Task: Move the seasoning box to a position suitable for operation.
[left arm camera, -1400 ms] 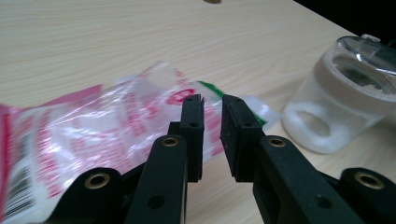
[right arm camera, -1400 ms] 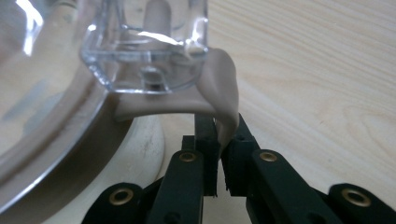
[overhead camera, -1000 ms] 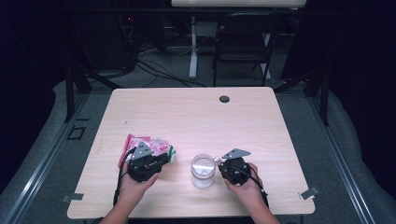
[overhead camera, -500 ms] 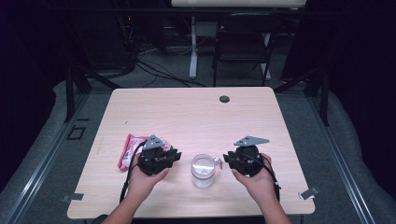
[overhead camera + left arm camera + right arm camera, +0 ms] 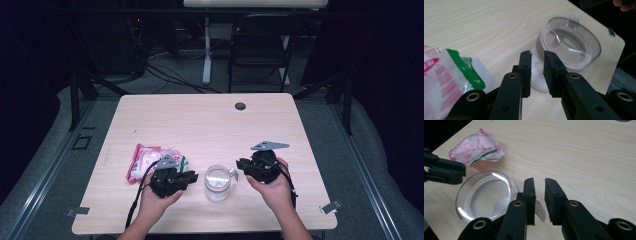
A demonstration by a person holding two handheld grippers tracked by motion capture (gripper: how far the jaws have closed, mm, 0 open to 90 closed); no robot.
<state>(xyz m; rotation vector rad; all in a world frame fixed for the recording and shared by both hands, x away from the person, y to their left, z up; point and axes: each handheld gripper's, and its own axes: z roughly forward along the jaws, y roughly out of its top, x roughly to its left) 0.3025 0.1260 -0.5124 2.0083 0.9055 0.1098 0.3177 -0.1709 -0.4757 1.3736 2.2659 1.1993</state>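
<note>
Change since a second ago: I see both grippers pulled a little back from the clear jar (image 5: 218, 182); the left gripper (image 5: 192, 176) has slid off the pink-and-green packet (image 5: 150, 159) toward the jar, and the right gripper (image 5: 241, 165) sits farther right and higher in the high view.
Jaw motion: both pairs of jaws have just been closing a little, and I see nothing between either pair.
Left gripper: in its own view (image 5: 537, 63) the jaws stand a narrow gap apart, gripping nothing; they point at the jar's near side, just short of it. Whether the tips touch the wall I cannot tell.
Right gripper: in its own view (image 5: 539, 187) the jaws also stand a narrow gap apart and hold nothing; bare tabletop shows through the gap, and the jar's rim lies just to the left of the left jaw.
Jar: it stands upright on the wooden table (image 5: 200, 120) near the front edge, between the two grippers. It has a clear lid (image 5: 571, 40) with a small tab, and something white in the bottom.
Packet: it lies crumpled on the table just beside the left gripper, on the side away from the jar (image 5: 486, 195).
Hands: I see each hand wrapped around its gripper's body, forearms coming in from the table's near edge.
</note>
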